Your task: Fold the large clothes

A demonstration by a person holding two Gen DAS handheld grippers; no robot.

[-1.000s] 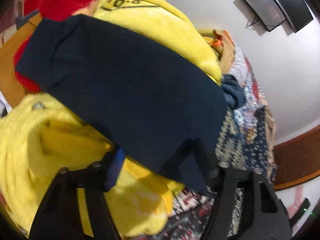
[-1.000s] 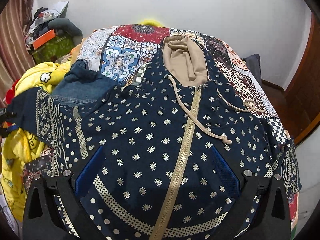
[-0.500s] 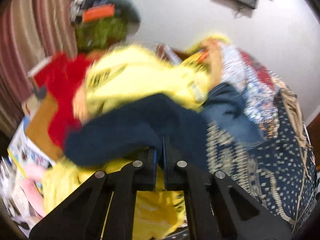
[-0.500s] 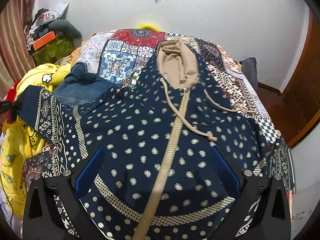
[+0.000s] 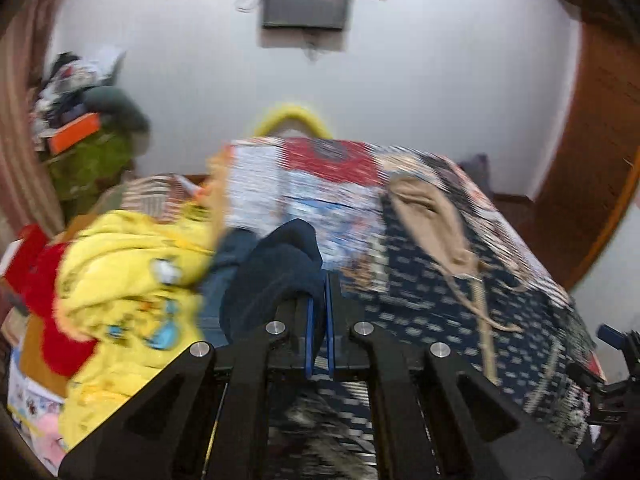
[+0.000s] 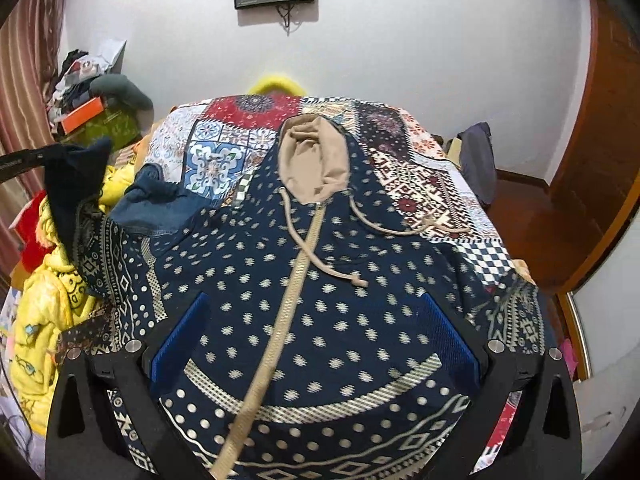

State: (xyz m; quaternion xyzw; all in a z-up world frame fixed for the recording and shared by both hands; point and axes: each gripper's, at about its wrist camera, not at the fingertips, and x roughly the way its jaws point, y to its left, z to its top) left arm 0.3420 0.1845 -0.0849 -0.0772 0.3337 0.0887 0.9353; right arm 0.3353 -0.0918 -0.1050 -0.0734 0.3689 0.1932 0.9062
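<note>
A navy hoodie [image 6: 340, 280] with pale dots, a beige zip and a beige hood [image 6: 312, 160] lies face up on the bed. In the blurred left wrist view the hoodie [image 5: 440, 288] lies to the right. My left gripper [image 5: 319, 280] is shut on the plain navy cuff [image 5: 280, 264] of the hoodie's left sleeve. In the right wrist view that cuff [image 6: 76, 168] hangs raised at the bed's left edge, with the patterned sleeve [image 6: 116, 280] trailing down from it. My right gripper [image 6: 314, 298] hovers open over the hoodie's lower front, holding nothing.
A patchwork bedspread [image 6: 224, 148] covers the bed. Folded jeans [image 6: 160, 204] lie by the hoodie's left shoulder. A yellow fleece [image 6: 40, 300] and a red item [image 5: 48, 280] are heaped left of the bed. A dark garment [image 6: 478, 160] hangs at the far right, by a wooden door [image 6: 600, 160].
My left gripper closed on the sleeve cuff, rolled upright, and lifted it up and across towards the bed. The right gripper rose slightly over the hoodie and stayed open.
</note>
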